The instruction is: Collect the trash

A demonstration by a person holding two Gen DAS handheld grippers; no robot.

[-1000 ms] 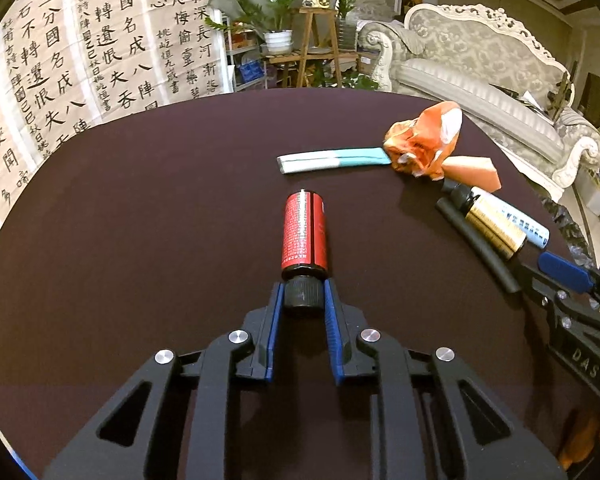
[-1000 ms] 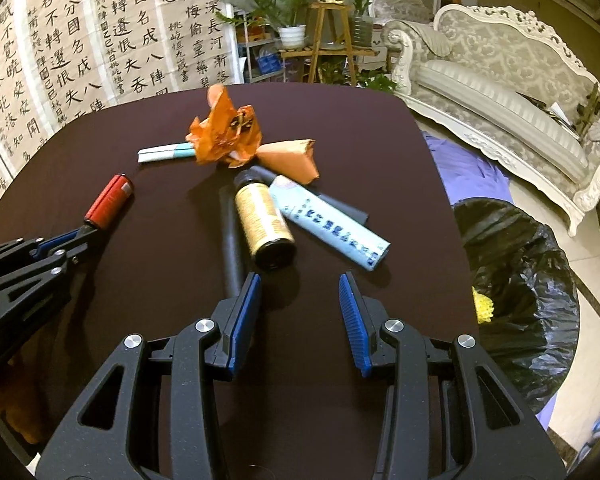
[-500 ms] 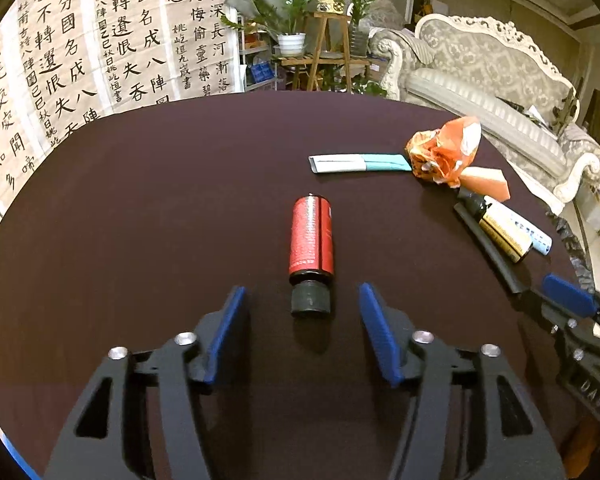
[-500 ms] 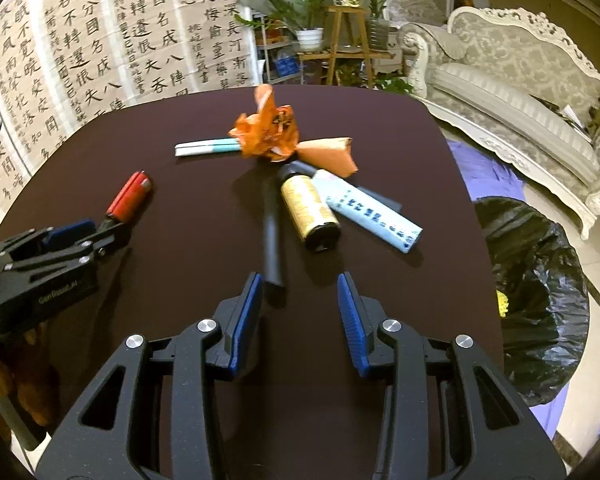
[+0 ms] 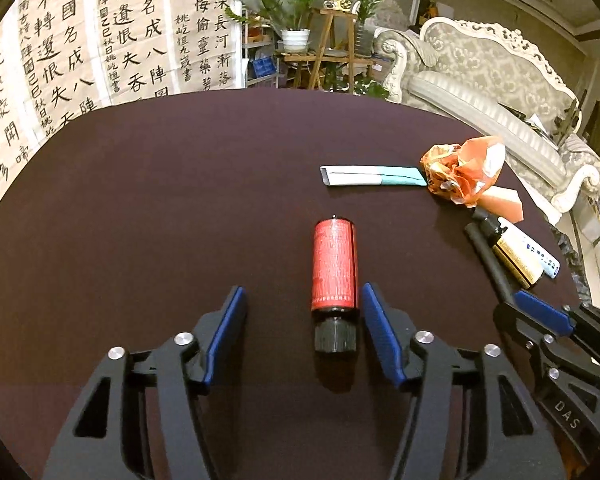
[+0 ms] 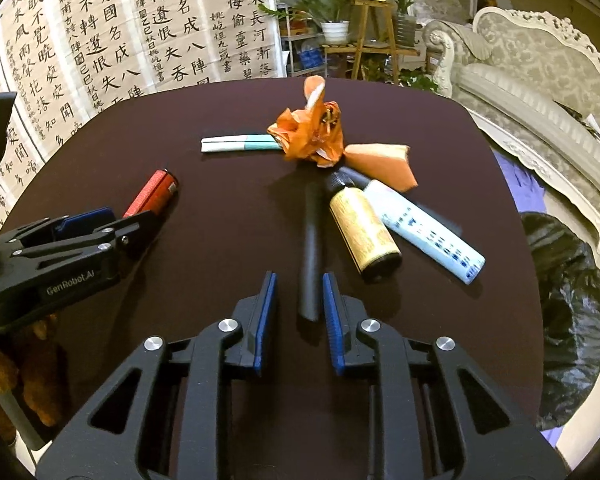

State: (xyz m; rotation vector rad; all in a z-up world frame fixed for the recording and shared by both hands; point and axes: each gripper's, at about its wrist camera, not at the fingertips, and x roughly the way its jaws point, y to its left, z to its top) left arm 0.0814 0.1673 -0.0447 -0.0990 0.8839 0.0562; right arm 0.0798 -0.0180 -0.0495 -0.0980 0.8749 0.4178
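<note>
A red bottle (image 5: 334, 266) with a black cap lies on the dark table (image 5: 160, 220), between the fingers of my left gripper (image 5: 303, 292) and nearer the right one. Those jaws are closing, and the pads do not touch the bottle. My right gripper (image 6: 299, 278) straddles the near end of a black tube (image 6: 311, 248). Its jaws are closing too, with a gap left at the left pad. Past the tube lie a gold bottle (image 6: 364, 232), a white-and-blue tube (image 6: 424, 232), a crumpled orange wrapper (image 6: 312, 136), an orange paper (image 6: 384, 164) and a white-and-teal strip (image 6: 240, 144).
A black trash bag (image 6: 568, 312) stands open on the floor off the table's right edge. A pale ornate sofa (image 5: 500, 92) is behind it, calligraphy sheets (image 5: 100, 40) hang at the back left, and potted plants on a wooden stand (image 5: 324, 40) are behind the table.
The left jaws let go of the red bottle's cap and spread wide, then the gripper slid forward alongside the bottle. The right gripper moved up to the black tube and its jaws narrowed around the tube's end.
</note>
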